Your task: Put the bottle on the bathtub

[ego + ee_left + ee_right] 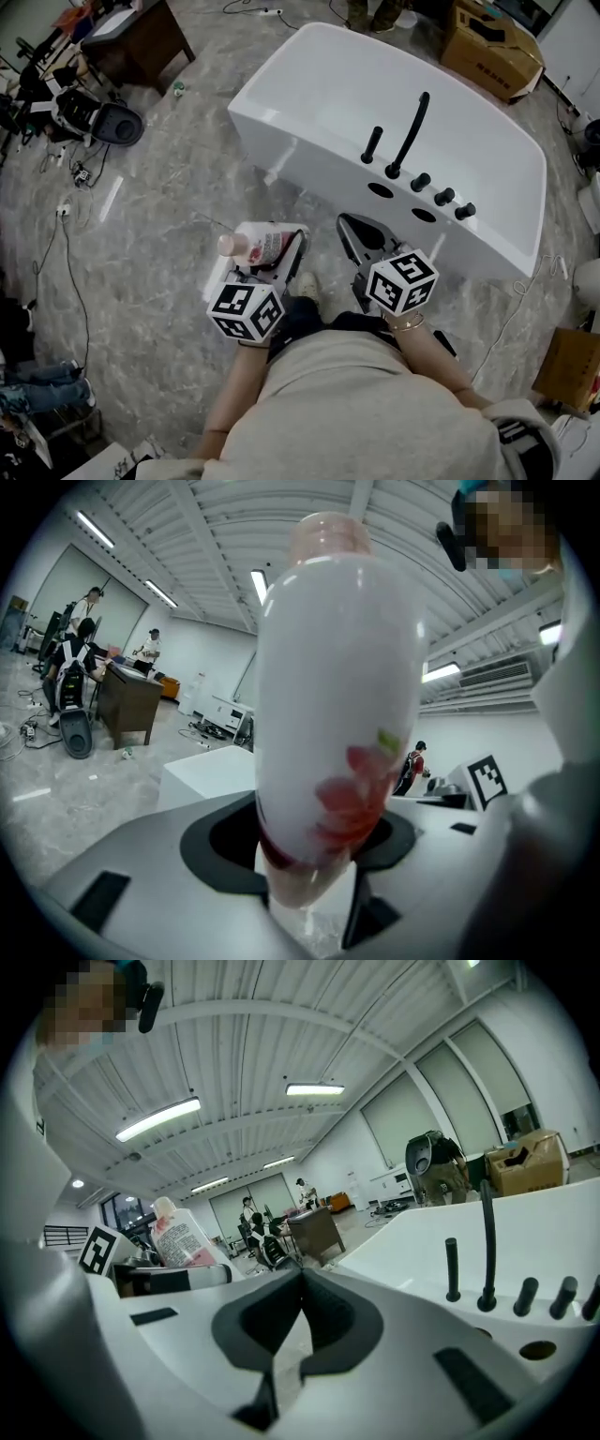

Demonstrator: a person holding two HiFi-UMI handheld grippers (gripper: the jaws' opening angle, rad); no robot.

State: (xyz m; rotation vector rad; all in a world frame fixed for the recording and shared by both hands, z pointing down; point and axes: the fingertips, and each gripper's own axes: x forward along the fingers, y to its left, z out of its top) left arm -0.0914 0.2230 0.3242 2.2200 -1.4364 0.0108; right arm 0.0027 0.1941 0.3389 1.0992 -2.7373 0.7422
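The bottle (261,246) is a white plastic one with a pale pink cap and a red-and-pink label. I judge it light to middling in weight, stiff enough to clamp, and not fragile. Its rounded wall looks smooth, so it is likely to be slippery, and a hard squeeze may dent it.

Your left gripper (309,855) has it. The jaws stand fairly wide and the dark pads press on the bottle's lower end, while the long body and cap reach out past the grip. Held that low, the free end can swing and work the bottle loose. A hold across the middle of the body would be steadier, though this one leaves the cap clear.

In the head view the bottle lies crosswise in the gripper with its cap towards your left. It hangs in the air over the marbled floor (169,206), near the bathtub (281,141) but not over its rim. The broad flat deck around the black spout (412,131) and knobs (443,197) looks the likeliest place for it. That surface is glossy, so set the base flat before you let go.

Your right gripper (302,1279) carries nothing. Its jaw tips meet, with only the hollow of the pads between them, and it points at the tub beside the left one.
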